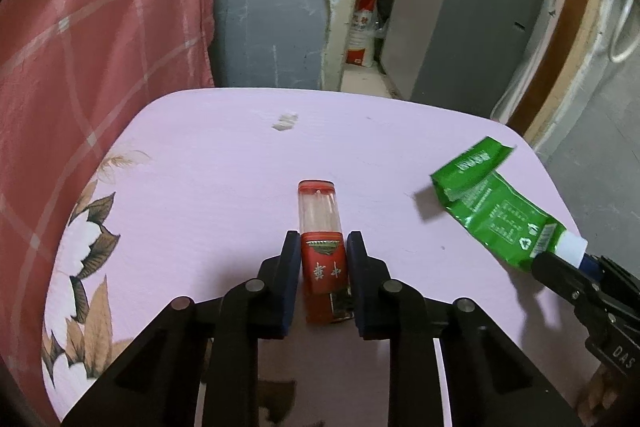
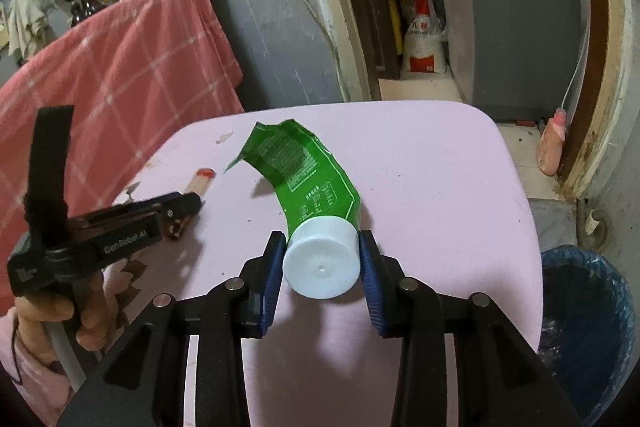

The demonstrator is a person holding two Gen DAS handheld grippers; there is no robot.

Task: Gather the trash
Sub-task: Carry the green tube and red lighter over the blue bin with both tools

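Pink plastic table [image 1: 224,187] with a printed flower corner still carried both pieces of trash, so collection was only begun: nothing could be seen inside the blue-lined bin [image 2: 588,311] beside the table's right edge. Left gripper [image 1: 323,247] was clenched on the red-and-clear cigarette pack [image 1: 322,259], its pads pressing the red lower half, the clear end pointing away. Right gripper [image 2: 322,251] grasped the flattened green squeeze tube [image 2: 308,179] by its white cap [image 2: 322,259], the tube's body curling away above the table; a small white scrap [image 1: 285,121] lay near the far edge, well apart from both.
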